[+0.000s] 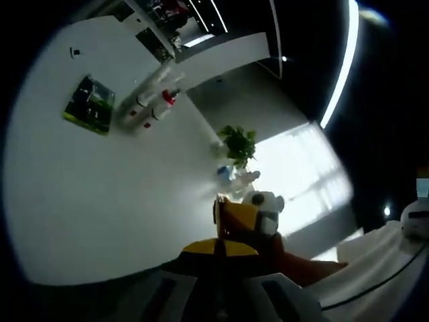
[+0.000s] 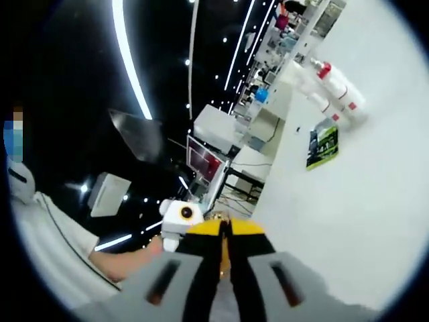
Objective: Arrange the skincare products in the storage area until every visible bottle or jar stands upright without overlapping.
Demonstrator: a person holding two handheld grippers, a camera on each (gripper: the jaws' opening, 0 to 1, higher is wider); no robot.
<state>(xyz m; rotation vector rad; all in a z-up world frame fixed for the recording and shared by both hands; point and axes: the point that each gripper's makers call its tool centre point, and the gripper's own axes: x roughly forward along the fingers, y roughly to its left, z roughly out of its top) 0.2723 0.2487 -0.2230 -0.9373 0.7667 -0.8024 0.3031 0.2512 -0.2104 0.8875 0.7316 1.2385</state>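
Note:
No bottle or jar of skincare stands in front of either gripper. In the left gripper view my left gripper [image 1: 220,248] rises from the bottom with its yellow-tipped jaws together and nothing between them. Just beyond it is the right gripper [image 1: 236,220], yellow and orange, held by a hand [image 1: 310,270]. In the right gripper view my right gripper [image 2: 224,229] is shut too, its yellow tips meeting on nothing. The left gripper [image 2: 178,219] sits close on its left, with a hand [image 2: 126,263] behind it. Both views point up at a white wall and a dark ceiling.
Two white bottles with red caps [image 1: 159,102] [image 2: 334,86] hang on the white wall beside a green poster [image 1: 90,104] [image 2: 324,143]. A potted plant [image 1: 237,143] stands near a bright window [image 1: 301,176]. Shelves of goods [image 2: 281,35] and a person's white sleeve [image 2: 47,235] show.

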